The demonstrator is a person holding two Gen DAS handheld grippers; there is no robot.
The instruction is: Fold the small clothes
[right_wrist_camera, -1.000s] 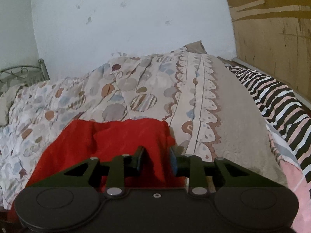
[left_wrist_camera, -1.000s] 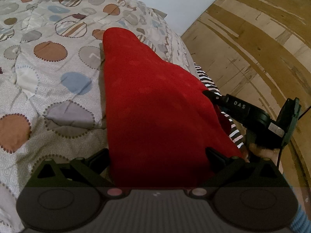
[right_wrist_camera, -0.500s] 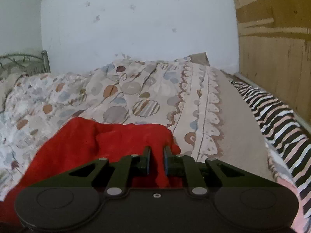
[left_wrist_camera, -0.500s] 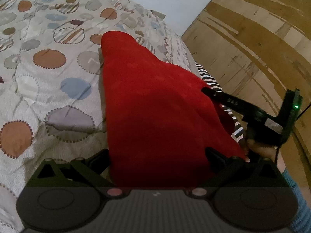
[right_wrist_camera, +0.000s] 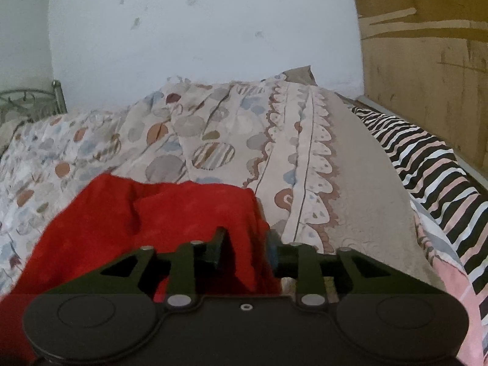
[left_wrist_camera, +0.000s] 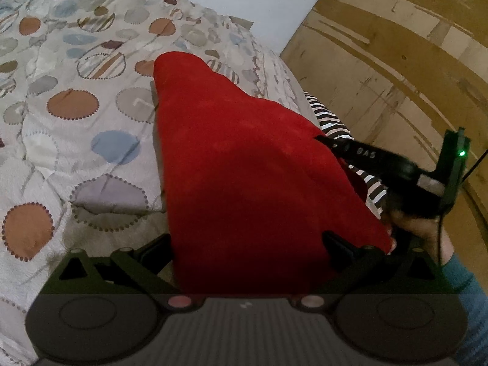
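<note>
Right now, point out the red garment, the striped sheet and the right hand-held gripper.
red garment [left_wrist_camera: 250, 164], left wrist view, middle of the cloth.
striped sheet [right_wrist_camera: 427, 164], right wrist view, striped band by the wooden wall.
right hand-held gripper [right_wrist_camera: 245, 251], right wrist view, midway between fingertips, jaws opening around red cloth.

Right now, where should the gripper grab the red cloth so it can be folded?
Probably the red cloth is best pinched at its near right corner, coming in from the near edge. There the fabric hangs in a thin flap between the fingers of the right gripper, whose jaws are opening. The middle lies flat on the quilt, harder to pinch.
</note>
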